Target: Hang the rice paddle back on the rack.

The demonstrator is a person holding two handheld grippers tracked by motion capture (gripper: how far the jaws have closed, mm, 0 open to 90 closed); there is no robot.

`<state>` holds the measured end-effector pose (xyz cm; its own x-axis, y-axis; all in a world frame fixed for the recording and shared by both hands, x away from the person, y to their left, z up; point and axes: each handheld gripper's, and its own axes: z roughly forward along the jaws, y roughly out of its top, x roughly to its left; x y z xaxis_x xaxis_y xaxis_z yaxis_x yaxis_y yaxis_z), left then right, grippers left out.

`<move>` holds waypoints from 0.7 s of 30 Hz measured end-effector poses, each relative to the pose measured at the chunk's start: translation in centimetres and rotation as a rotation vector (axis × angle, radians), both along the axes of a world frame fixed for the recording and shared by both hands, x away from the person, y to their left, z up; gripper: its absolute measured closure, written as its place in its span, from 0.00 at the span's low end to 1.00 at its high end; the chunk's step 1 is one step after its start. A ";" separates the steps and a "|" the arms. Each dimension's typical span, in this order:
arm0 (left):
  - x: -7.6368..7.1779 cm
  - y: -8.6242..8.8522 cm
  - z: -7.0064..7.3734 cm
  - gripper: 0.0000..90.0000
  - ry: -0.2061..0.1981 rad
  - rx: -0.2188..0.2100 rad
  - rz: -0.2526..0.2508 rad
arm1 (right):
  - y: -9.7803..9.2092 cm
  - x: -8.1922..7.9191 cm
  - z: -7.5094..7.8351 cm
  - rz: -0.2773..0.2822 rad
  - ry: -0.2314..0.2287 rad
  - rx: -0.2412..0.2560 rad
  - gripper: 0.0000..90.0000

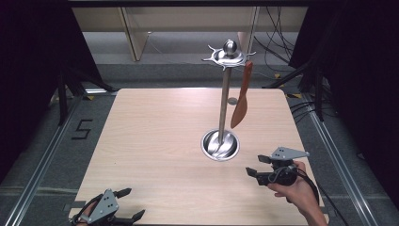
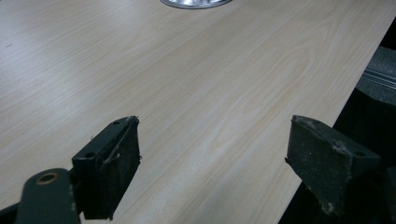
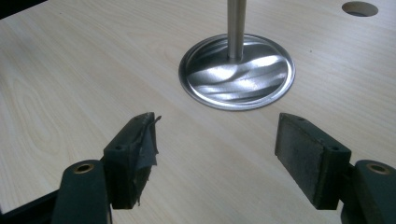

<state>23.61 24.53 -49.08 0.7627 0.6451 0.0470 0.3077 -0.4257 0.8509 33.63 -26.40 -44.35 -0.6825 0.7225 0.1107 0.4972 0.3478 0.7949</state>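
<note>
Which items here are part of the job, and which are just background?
In play:
- metal rack, its base dish on the table
- brown spatula hanging from the rack's top
- right gripper, open, nearest the base
- left gripper, open, at the near edge

Background:
- cables
- wooden frame behind
- floor mark "5"

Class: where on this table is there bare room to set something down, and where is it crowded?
The whole left half of the table is bare, from its far edge down to the left tongs. The near strip between both tongs is free too. It is crowded right of centre: the rack base, its pole, the hanging spatula and the right tongs.
</note>
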 end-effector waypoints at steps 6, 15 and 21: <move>0.0 -0.1 0.0 0.19 0.000 -0.008 0.001 | 0.1 -0.4 -0.4 0.008 -0.012 -0.010 0.34; 0.1 -0.1 0.0 0.19 -0.022 -0.001 -0.014 | 0.1 -1.1 -1.0 0.005 0.018 -0.008 0.33; -0.1 0.0 0.0 0.19 0.003 0.002 0.000 | 0.1 -1.5 -1.4 0.008 0.017 -0.020 0.33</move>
<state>23.54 24.51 -49.03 0.7626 0.6453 0.0458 0.3106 -0.4273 0.8491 32.12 -26.30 -45.77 -0.6865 0.7191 0.1077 0.5076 0.3679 0.7791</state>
